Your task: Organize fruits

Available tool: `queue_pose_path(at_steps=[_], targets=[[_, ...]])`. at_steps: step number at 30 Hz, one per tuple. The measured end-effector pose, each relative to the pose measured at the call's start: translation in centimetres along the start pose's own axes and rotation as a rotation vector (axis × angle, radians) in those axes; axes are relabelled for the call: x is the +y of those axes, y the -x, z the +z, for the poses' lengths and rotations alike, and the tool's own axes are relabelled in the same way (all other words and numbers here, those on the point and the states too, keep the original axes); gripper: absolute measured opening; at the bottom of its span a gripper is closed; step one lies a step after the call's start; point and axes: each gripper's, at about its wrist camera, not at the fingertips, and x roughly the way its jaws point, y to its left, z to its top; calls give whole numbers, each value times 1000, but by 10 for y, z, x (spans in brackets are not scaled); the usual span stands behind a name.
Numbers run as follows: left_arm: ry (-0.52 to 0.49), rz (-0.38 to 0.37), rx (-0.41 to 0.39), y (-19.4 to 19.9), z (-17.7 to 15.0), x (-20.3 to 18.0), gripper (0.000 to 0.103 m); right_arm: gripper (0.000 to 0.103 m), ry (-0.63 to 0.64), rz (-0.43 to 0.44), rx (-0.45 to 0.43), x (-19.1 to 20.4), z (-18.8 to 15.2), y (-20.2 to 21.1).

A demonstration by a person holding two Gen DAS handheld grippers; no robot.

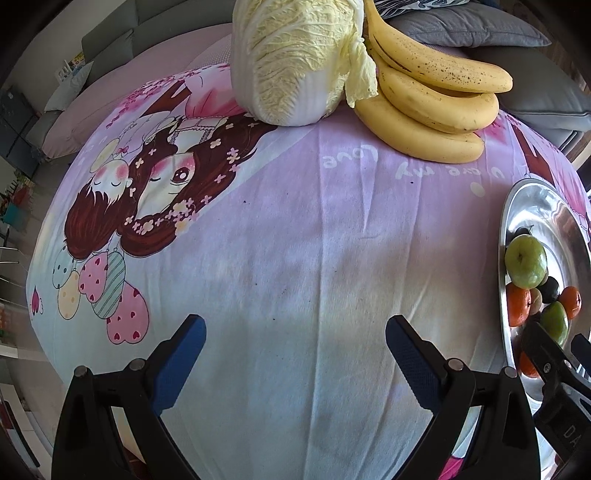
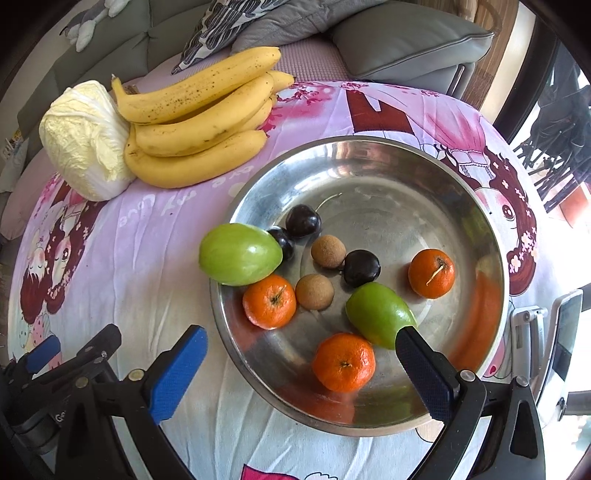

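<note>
A steel bowl [image 2: 369, 155] on the pink cartoon cloth holds three oranges [image 2: 344, 362], two green fruits [image 2: 378, 314], three dark plums [image 2: 362, 267] and two brown longans [image 2: 314, 291]. One green fruit [image 2: 240, 254] rests on the bowl's left rim. A banana bunch [image 2: 195, 122] lies beyond the bowl, next to a napa cabbage [image 2: 86, 142]. My right gripper [image 2: 301, 363] is open and empty over the bowl's near edge. My left gripper [image 1: 295, 345] is open and empty above bare cloth; the bananas [image 1: 428, 107], the cabbage [image 1: 295, 59] and the bowl [image 1: 532, 199] show there too.
Grey sofa cushions [image 2: 406, 40] and a patterned pillow [image 2: 229, 26] lie behind the table. A phone on a metal stand [image 2: 565, 332] is at the right edge. The left gripper's body [image 2: 55, 369] shows at lower left in the right wrist view.
</note>
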Motion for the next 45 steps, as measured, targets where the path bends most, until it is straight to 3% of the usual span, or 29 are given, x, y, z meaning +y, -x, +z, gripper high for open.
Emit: queue_pose_path(at_steps=[9, 15, 23, 45], targets=[[19, 13, -16, 6, -24, 36, 98, 103, 11, -22, -34, 15, -27, 11], [7, 19, -44, 12, -38, 48, 98, 103, 2, -47, -46, 5, -46, 18], [-27, -17, -33, 14, -50, 46, 98, 103, 1, -55, -40, -8, -67, 21], [-52, -55, 11, 2, -42, 36, 98, 103, 6, -28, -51, -19, -71, 18]])
